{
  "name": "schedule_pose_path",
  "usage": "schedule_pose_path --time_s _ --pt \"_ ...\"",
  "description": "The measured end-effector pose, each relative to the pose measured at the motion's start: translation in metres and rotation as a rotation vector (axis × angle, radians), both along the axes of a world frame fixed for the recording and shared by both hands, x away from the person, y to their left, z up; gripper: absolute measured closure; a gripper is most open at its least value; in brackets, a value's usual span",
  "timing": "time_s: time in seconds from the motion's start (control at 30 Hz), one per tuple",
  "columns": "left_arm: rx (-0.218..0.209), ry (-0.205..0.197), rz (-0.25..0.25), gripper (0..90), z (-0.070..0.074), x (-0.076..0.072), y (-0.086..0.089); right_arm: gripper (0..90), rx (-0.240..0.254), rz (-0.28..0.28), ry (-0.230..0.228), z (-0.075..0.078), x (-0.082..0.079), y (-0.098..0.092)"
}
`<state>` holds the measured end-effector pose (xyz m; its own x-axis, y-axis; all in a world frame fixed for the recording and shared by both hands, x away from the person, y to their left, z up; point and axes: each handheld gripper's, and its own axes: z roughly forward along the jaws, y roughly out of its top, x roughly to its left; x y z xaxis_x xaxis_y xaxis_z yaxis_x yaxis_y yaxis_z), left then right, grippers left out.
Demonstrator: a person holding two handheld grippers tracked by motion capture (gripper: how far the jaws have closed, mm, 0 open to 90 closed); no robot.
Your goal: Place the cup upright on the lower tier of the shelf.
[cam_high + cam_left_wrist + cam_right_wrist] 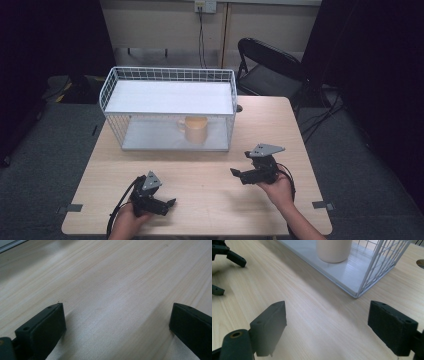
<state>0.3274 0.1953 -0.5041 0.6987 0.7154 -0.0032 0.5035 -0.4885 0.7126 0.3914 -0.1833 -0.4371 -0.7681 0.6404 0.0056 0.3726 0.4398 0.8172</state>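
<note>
Fingers of both left gripper [117,322] and right gripper [327,327] spread wide, empty (mug [195,129] well apart, on the wire rack's [170,75] lower shelf).

One mug [194,129] is counted, inside one wire rack [167,75] set on one table [210,200]. Two grippers, left [170,204] and right [235,172], are counted, and one chair [265,65].

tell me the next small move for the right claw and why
Probably ease the right claw forward toward the beige mug on the lower shelf of the white wire rack. Its jaws stand open and empty, it sits nearer the mug than the left claw, and the rack's front looks open.
</note>
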Motion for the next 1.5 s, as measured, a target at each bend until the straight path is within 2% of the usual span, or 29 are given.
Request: schedule_pose_path --time_s 0.5,0.8,1.2,1.5 --pt "-0.001 0.0 0.0 0.1 0.0 0.0 0.0 14.7 -0.007 -0.007 0.017 -0.013 -0.009 -0.03" --pt "0.0 0.0 0.0 0.1 0.0 0.0 0.0 14.7 -0.024 -0.014 0.031 -0.026 -0.015 -0.044" --pt "0.001 0.0 0.0 0.1 0.0 0.0 0.0 14.6 -0.062 -0.024 0.048 -0.044 -0.022 -0.062" --pt "0.0 0.0 0.0 0.1 0.0 0.0 0.0 14.0 -0.092 -0.004 0.059 -0.057 -0.024 -0.071"
